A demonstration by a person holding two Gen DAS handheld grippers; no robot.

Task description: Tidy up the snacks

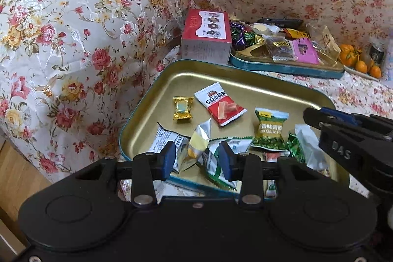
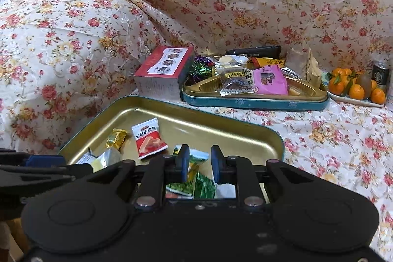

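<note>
Both cameras ride low on the grippers, peering forward and downward over their own black bodies. The left wrist view sits close above the near tin tray (image 1: 245, 80), hard against the flowered sofa arm (image 1: 73, 41), facing the sofa back. The right wrist view looks from a touch further right, same heading, equally near, with more seat cover (image 2: 331, 139) showing at its right. Both take in the tray, the red box (image 1: 206, 38), the far tin (image 2: 255, 102) and the oranges (image 2: 356, 90). Each catches the other gripper at its edge.

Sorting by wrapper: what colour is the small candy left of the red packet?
Gold foil, clearest in the left wrist view.
</note>
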